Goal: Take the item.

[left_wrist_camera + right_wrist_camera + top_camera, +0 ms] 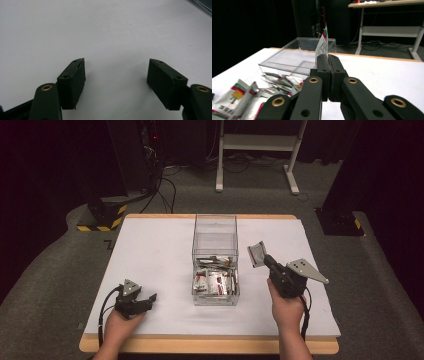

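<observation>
**Up High, One Packet Pinched Above the Table**

Now for the right gripper (264, 257): held up off the white table (150, 255), just to the right of the clear box (215, 262). Jaws squeezed tight on one small packet (257, 253). Packet sticking up past the jaw tips, thin and flat, silver on one side from the high view. From the right gripper view, same packet (322, 46) standing on its edge between the two black jaws, white with a bit of red and green at the top. Right hand (287, 307) wrapped around the handle, near the front edge of the table.

Next, the clear box: in the middle of the table, long from near to far. More packets (215, 277) piled in the near end. Far end looking bare. In the right gripper view, packets (237, 100) down at the lower left, some with a yellow flower picture, and the box (297, 57) beyond them.

Then the left gripper (145, 300): low at the near left of the table, well apart from the box. Jaws spread wide, holding nothing. From the left gripper view, just plain white table (105, 32) between the two black pads (72, 82). Left hand (122, 322) gripping it from behind.

Past the far edge of the table: grey floor (50, 270), black cables (167, 190) and a white frame (257, 150) with legs.
</observation>
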`<state>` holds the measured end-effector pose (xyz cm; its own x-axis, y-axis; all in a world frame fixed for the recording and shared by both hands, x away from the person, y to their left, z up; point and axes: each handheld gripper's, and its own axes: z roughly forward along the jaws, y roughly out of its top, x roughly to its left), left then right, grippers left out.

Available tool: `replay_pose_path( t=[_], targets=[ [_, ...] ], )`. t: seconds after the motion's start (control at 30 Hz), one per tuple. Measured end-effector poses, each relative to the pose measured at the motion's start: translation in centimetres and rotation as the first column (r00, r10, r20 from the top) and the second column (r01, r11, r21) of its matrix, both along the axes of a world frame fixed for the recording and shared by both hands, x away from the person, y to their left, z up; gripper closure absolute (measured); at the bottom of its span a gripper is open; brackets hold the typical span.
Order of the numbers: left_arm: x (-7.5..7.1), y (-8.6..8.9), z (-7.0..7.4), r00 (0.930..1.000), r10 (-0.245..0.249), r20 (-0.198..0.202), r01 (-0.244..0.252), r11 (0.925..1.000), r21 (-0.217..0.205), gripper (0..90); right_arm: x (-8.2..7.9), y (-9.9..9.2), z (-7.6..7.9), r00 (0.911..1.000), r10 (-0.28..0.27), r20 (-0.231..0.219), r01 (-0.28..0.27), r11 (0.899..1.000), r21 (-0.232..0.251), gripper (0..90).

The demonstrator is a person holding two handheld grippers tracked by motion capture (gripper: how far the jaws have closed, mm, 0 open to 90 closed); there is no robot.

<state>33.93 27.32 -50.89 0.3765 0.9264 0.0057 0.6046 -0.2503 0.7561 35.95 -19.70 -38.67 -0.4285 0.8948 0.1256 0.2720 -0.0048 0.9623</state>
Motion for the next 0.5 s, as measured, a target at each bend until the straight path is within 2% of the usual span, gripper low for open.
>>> replay_pose_path(
  t=[0.5],
  targets=[
    [0.0, 0.0, 0.0, 1.0, 0.001, 0.001, -0.001, 1.0, 0.0, 31.2, 1.9, -1.0, -2.3, 0.9957, -0.064, -0.067, 0.061, 0.997, -0.048, 89.6]
  ],
)
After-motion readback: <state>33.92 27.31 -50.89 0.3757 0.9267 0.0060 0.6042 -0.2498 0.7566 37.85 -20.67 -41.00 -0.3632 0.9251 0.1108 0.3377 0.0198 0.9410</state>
